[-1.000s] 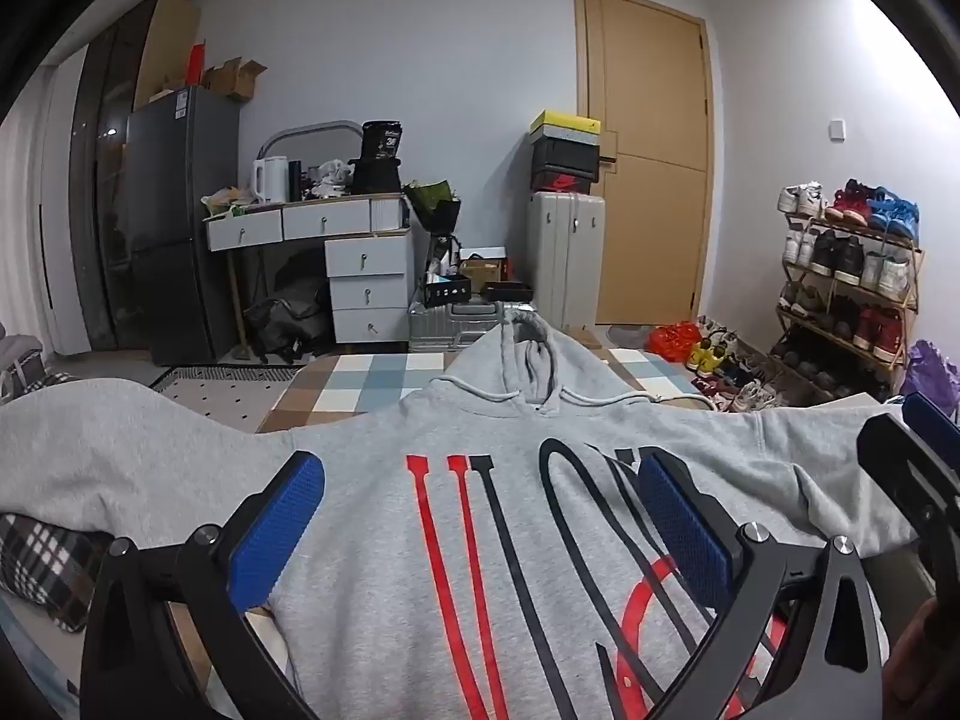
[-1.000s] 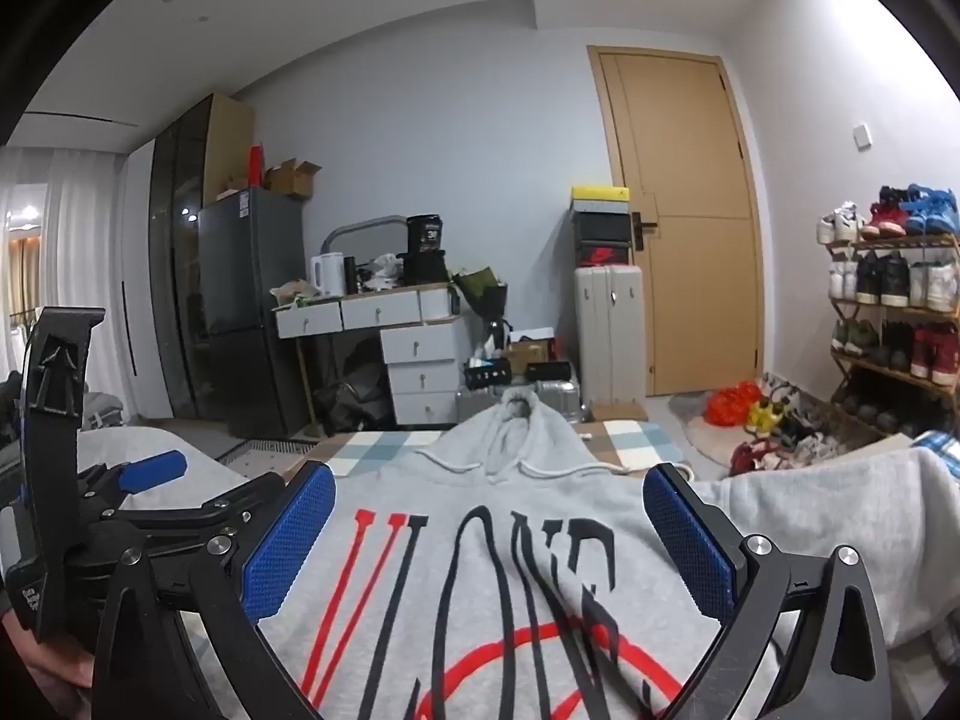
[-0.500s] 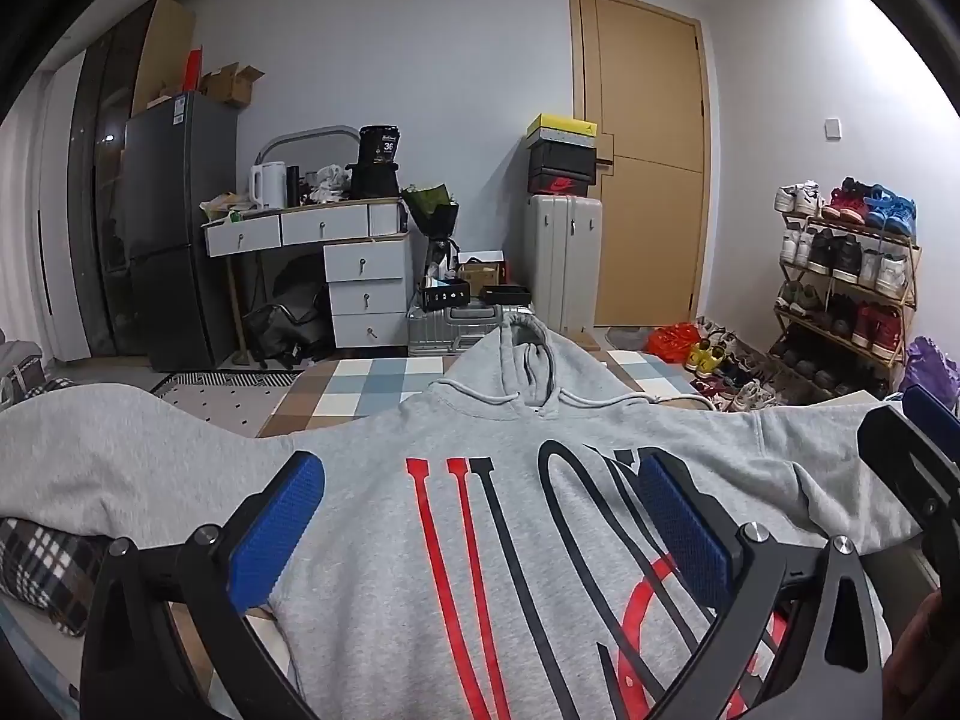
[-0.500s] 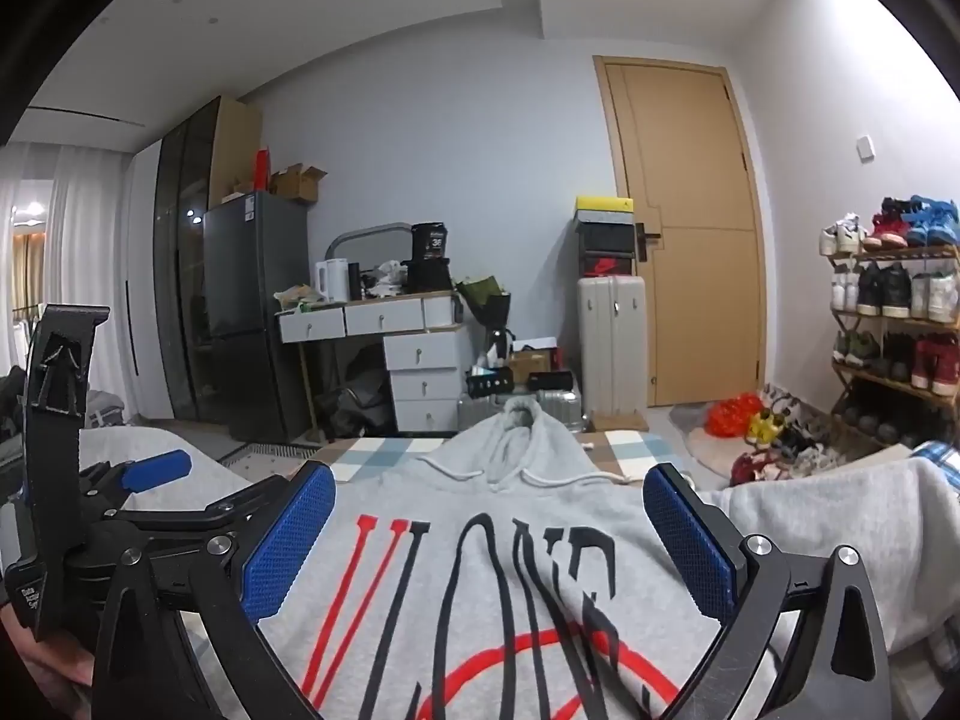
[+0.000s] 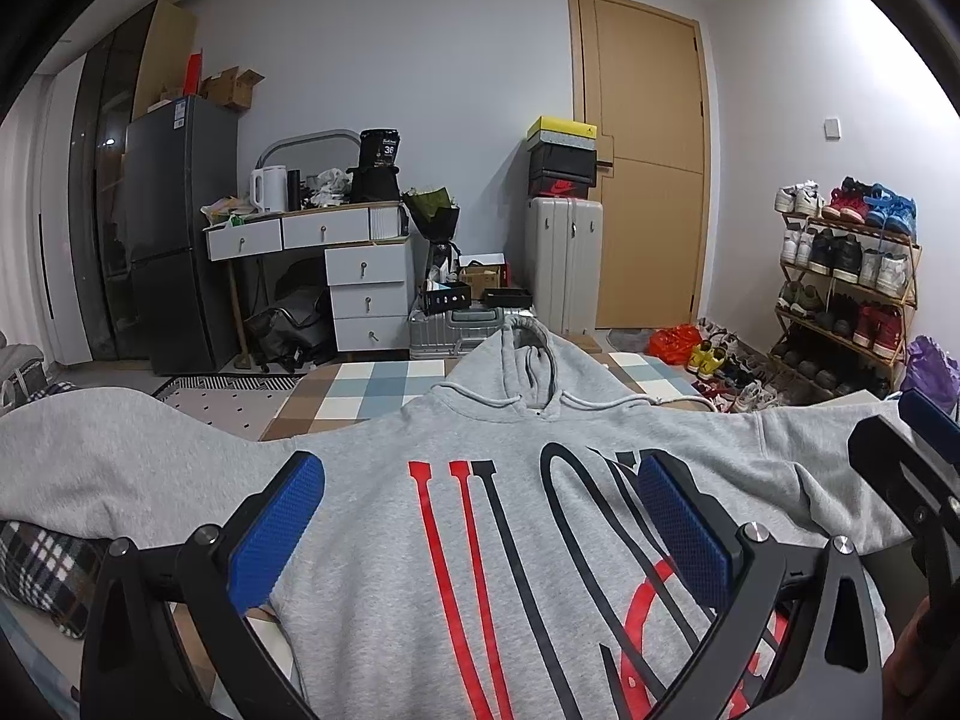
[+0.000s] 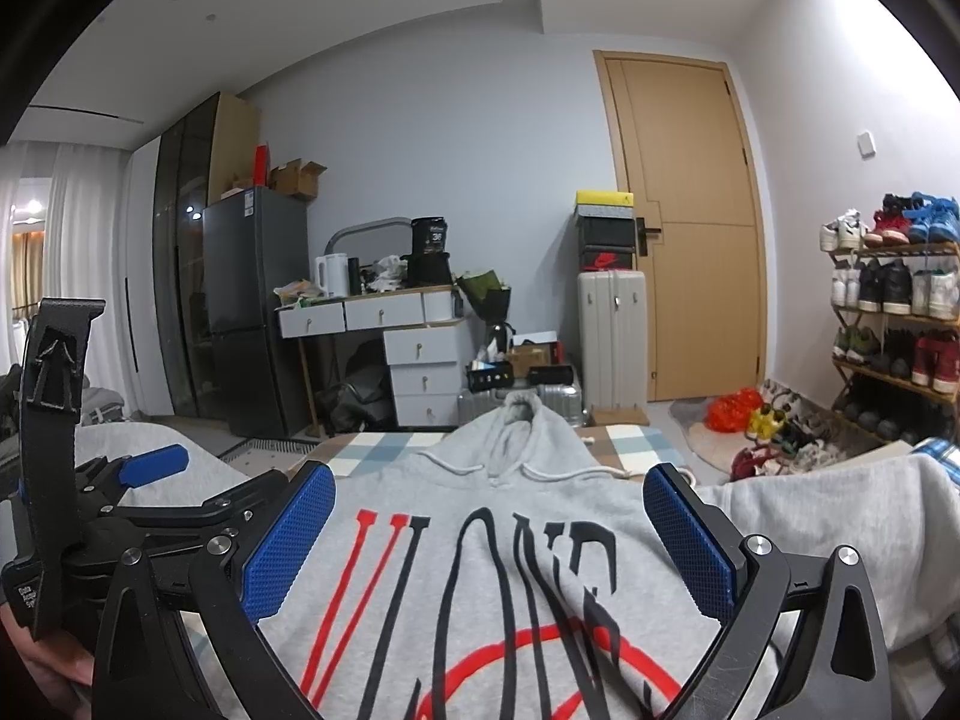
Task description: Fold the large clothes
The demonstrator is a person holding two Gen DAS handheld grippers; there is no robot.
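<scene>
Beneath both grippers, a grey hoodie (image 5: 480,528) lies front-up and spread flat, hood pointing toward the door (image 5: 645,174), sleeves out to each side; the left gripper (image 5: 480,531) hovers over its red and black lettering, fingers wide, holding nothing; the right gripper (image 6: 489,537) hovers alongside, fingers equally wide and empty.

Left hand-held gripper (image 5: 480,534) hovers spread wide over the flat grey hoodie (image 5: 510,516)
</scene>
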